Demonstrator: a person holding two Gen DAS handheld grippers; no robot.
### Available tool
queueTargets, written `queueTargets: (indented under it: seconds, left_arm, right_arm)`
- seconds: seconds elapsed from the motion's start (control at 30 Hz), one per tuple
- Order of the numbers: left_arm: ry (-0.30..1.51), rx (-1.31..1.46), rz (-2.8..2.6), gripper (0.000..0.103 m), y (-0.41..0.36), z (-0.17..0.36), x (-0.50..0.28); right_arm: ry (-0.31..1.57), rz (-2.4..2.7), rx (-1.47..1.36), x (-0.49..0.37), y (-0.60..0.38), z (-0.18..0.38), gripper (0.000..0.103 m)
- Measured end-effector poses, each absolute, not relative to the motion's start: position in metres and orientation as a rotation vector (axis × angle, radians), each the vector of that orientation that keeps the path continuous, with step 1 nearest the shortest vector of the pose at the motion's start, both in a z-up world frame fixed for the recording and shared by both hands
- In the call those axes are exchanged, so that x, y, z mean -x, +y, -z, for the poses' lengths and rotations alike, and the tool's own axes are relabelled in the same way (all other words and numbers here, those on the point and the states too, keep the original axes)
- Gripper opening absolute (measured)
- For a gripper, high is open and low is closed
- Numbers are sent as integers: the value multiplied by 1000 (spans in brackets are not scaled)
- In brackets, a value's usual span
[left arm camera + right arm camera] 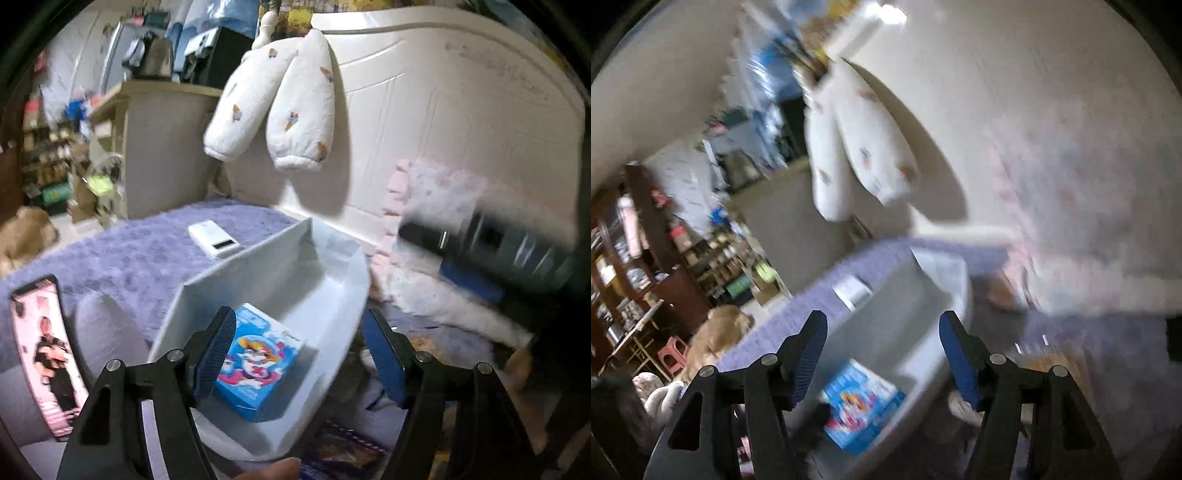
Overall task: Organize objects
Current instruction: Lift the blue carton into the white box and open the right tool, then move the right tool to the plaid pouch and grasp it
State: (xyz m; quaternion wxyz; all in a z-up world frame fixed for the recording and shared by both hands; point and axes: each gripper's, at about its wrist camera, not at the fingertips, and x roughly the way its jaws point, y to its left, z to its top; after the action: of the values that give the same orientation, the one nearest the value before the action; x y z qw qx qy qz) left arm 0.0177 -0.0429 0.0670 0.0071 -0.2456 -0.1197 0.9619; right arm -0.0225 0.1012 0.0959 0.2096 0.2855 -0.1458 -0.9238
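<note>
1. White plastic bin (280, 266) on the purple bedspread (129, 243) already holds the blue cartoon box (258, 362); the left gripper (299, 354) hangs above it, spread and empty. A white power bank (214, 238) and a phone (44, 354) lie outside, likely still to sort.
2. Right wrist view, blurred: the right gripper (882, 354) is apart, apparently holding nothing, over the same bin (905, 325) and box (860, 410).

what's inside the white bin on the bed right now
The white bin holds one blue cartoon box, lying near its front end. The rest of the visible floor is bare. The left gripper, jaws open, hides the bin's nearest corner, so anything there cannot be seen.
</note>
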Motion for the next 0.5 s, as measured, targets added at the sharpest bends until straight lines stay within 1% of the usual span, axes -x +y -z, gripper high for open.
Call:
queueTargets:
  seconds: [0.1, 0.13, 0.2, 0.27, 0.33, 0.4, 0.5]
  left_arm:
    - [-521, 825, -2812, 72, -60, -57, -6]
    - [-527, 847, -2785, 71, -64, -55, -3]
    - [-519, 848, -2800, 71, -65, -54, -5]
    - [-522, 832, -2828, 71, -69, -55, -6]
    - [-551, 810, -2827, 71, -71, -56, -11]
    - [-591, 785, -2828, 71, -77, -57, -12]
    - [-622, 788, -2860, 71, -85, -56, -8]
  right_arm:
    - [-424, 2526, -1004, 28, 103, -74, 61]
    - [-439, 2487, -1080, 33, 103, -66, 62]
    - [-553, 2366, -1193, 39, 105, -50, 62]
    - [-596, 2280, -1275, 44, 105, -38, 62]
    - [-642, 2254, -1316, 46, 105, -28, 61]
    - [-646, 2253, -1366, 48, 105, -20, 61]
    - [-720, 2164, -1446, 51, 102, -3, 58]
